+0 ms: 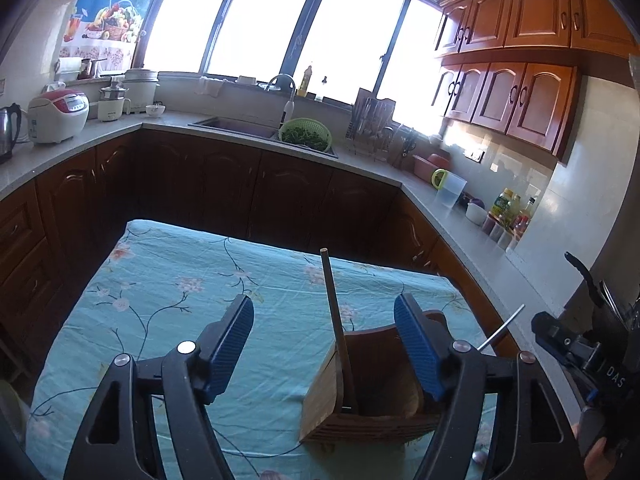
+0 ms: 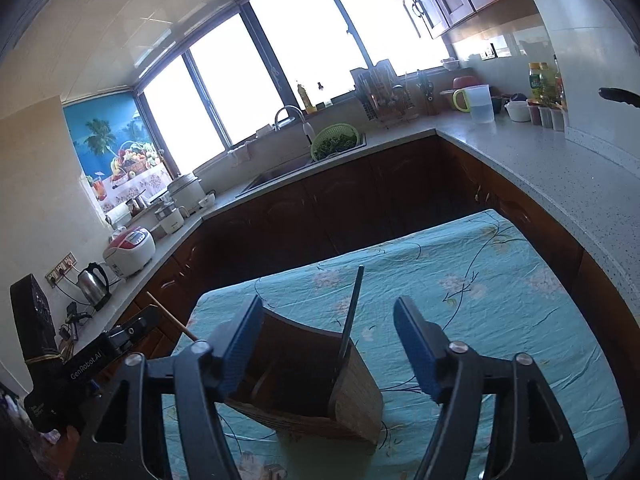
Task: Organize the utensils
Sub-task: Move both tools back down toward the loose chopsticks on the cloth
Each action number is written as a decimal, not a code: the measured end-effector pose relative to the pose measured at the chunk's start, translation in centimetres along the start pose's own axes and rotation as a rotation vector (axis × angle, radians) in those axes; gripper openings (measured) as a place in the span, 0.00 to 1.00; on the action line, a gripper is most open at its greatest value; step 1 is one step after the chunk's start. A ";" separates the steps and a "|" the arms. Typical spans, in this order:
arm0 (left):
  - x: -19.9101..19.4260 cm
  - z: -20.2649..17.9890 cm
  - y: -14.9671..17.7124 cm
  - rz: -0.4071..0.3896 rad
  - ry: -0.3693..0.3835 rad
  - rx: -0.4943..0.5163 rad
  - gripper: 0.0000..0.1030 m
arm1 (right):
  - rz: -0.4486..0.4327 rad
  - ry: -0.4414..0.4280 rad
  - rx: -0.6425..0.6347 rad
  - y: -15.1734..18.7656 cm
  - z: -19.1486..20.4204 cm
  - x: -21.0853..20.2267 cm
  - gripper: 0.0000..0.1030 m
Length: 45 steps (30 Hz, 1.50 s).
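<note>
A wooden utensil holder [image 1: 380, 376] [image 2: 296, 364] stands on the teal flowered tablecloth [image 1: 168, 280] [image 2: 500, 280]. A long wooden handle [image 1: 332, 300] leans upright in its left corner. In the right wrist view a dark flat handle [image 2: 352, 312] leans in its right corner. My left gripper [image 1: 324, 344] is open just above and in front of the holder, its pads touching nothing. My right gripper [image 2: 328, 344] is also open over the holder. A thin silvery rod [image 1: 502, 328] shows past the left gripper's right finger; a wooden stick [image 2: 168, 314] shows past the right gripper's left finger.
An L-shaped counter [image 1: 120, 128] wraps around the table, carrying a rice cooker [image 1: 60, 114], a kettle [image 2: 94, 284], a sink with a green colander [image 1: 306, 134], a dish rack [image 2: 380, 92] and bottles [image 2: 540, 80]. Dark cabinets [image 1: 240, 184] stand beyond the table's far edge.
</note>
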<state>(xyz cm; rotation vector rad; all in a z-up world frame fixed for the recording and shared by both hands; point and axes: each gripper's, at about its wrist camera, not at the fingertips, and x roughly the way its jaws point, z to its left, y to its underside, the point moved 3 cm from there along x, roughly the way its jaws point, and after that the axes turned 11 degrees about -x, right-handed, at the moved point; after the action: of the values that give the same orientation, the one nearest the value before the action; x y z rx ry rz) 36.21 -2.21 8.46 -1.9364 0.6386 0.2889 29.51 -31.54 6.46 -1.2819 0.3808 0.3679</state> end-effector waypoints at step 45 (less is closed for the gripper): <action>-6.4 2.4 13.5 0.346 -0.101 0.091 0.64 | 0.232 0.155 -0.061 16.6 -2.4 -7.9 0.58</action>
<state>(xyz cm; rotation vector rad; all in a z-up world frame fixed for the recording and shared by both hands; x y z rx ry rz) 23.60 -2.56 0.03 -1.7075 0.9032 0.5603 14.63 -30.23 -4.46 -1.3333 0.6577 0.4799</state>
